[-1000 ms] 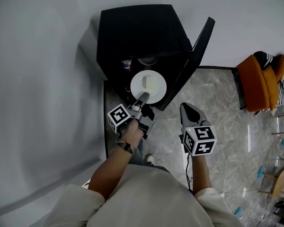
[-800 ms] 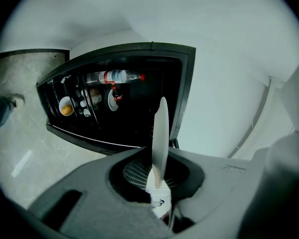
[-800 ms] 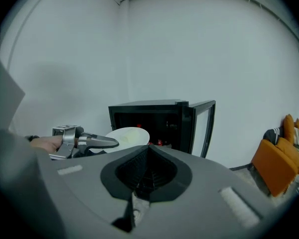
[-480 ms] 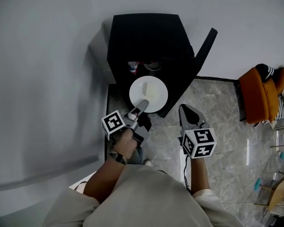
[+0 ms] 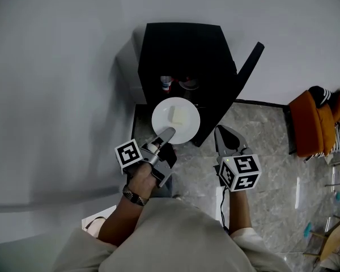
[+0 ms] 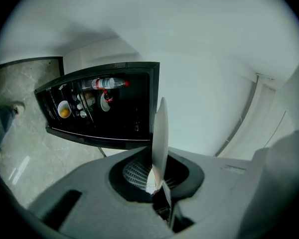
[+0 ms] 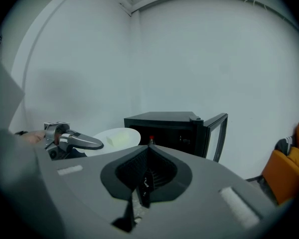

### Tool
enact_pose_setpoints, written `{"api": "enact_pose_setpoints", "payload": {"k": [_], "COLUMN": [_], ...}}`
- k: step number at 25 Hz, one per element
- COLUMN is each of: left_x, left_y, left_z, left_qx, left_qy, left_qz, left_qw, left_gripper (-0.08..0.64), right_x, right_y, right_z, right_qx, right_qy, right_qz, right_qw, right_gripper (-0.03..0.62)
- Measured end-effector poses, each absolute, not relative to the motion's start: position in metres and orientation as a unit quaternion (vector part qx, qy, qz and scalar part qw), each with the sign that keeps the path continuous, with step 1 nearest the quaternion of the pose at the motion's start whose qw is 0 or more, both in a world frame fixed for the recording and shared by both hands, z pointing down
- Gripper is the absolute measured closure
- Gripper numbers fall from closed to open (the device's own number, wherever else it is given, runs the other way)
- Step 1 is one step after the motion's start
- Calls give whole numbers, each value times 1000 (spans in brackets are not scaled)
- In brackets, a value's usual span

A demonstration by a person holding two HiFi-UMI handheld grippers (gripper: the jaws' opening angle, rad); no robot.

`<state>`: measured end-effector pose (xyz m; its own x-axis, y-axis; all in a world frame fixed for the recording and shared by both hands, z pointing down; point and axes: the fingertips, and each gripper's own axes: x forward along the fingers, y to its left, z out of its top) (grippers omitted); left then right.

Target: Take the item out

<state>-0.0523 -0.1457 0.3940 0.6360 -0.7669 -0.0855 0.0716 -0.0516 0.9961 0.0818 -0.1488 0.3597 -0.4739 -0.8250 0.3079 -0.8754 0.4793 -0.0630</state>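
Two hand-held tools are pictured in front of a black fridge (image 5: pixel 184 50) whose door (image 5: pixel 242 86) is swung open. The left tool (image 5: pixel 166 132) is clamped on the near rim of a white plate (image 5: pixel 175 120). The plate is held out flat just beyond the tool's tips, clear of the fridge opening that lies farther ahead of it. A pale block (image 5: pixel 177 115) is carried on the plate, just past its middle as seen from the tool. In the left gripper view the plate is seen edge-on, pinched between the two jaws.

The left hand (image 5: pixel 140 174) is wrapped round the tool's handle behind its marker cube (image 5: pixel 128 154), with a band (image 5: pixel 134 195) worn at the wrist. The forearm is stretched forward from the body and the tool is kept about level. A bottle (image 6: pixel 107 83) is seen lying inside the fridge, beyond and to the left of this tool.

The right tool (image 5: pixel 222 132) is held to the right of the left one, apart from the plate. Its jaws are closed together with nothing between them, and it is pointed toward the open door. An orange chair (image 5: pixel 314 120) is seen well off to its right on the stone floor (image 5: pixel 260 152).
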Motion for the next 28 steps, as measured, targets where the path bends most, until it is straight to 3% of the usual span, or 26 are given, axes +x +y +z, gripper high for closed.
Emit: {"api": "enact_pose_setpoints", "payload": {"k": [28], "left_x": [-49], "left_y": [-144], "left_z": [395], "left_qx": [648], "left_qy": [-252], "left_qz": [-321], "left_qw": [643], "left_gripper": [537], "right_x": [74], "right_y": [-162], "right_z": [362], "right_qx": [503], "right_qy": [-850], "right_qz": [77], "right_qw": [133], "right_gripper": [586]}}
